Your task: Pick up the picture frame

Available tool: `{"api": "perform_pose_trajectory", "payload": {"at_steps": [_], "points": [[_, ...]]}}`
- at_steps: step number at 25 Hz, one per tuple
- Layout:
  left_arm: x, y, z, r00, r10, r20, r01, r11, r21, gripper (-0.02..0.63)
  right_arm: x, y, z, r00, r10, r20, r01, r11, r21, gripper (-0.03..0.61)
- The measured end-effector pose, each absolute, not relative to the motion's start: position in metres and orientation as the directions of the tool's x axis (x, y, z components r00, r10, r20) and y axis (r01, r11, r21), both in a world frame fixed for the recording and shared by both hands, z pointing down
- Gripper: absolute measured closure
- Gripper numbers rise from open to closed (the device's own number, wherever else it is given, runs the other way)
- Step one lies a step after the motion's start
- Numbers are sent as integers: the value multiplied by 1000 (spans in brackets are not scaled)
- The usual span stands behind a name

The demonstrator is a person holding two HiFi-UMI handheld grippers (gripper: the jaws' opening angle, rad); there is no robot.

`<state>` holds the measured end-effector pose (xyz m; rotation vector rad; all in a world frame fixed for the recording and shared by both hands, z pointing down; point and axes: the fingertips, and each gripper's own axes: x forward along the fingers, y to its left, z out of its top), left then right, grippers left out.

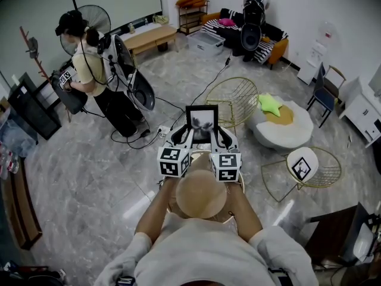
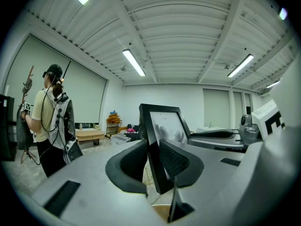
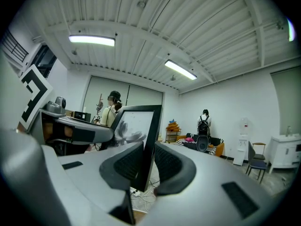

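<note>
While the person wearing the head camera stands mid-room, one black picture frame (image 1: 202, 123) hangs in the air in front of them, clear of the floor (image 1: 89, 171) and carried between two grippers. The left gripper (image 1: 189, 131) has its fingers (image 2: 179, 160) pressed on the frame's left side rail, low down. The right gripper (image 1: 215, 131) has its fingers (image 3: 171, 166) clamped on the right rail the same way. The frame stands upright in portrait, its long axis vertical. Its glass and a grey ink-wash picture are turned back toward the person holding it.

Two other people are in the room: one (image 1: 89, 61) at the left beside a standing fan (image 1: 95, 18), another (image 1: 255, 8) at the far wall by a sofa (image 1: 278, 45). I count two gold wire chairs, one (image 1: 235, 100) just beyond the frame and one (image 1: 321, 170) off to the right. Between them is a low white round table (image 1: 294, 133) bearing a green star cushion (image 1: 271, 104). The floor is glossy grey marble tile with black cables (image 1: 208, 85) trailing over it. The ceiling (image 2: 188, 27) is white and ribbed, lit by strip lights (image 2: 134, 62).
</note>
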<state>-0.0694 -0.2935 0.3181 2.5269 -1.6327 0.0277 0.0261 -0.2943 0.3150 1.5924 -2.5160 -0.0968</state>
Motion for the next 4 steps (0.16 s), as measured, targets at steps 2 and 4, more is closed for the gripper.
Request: {"api": "perform_pose_trajectory", "payload": {"at_steps": [2, 4], "points": [[-70, -294, 318, 414, -906, 88, -909, -405, 98, 534, 26, -295, 315, -417, -903, 107, -892, 429, 142, 503], [-70, -295, 317, 413, -906, 87, -909, -406, 92, 534, 25, -295, 315, -416, -903, 110, -892, 429, 143, 503]]}}
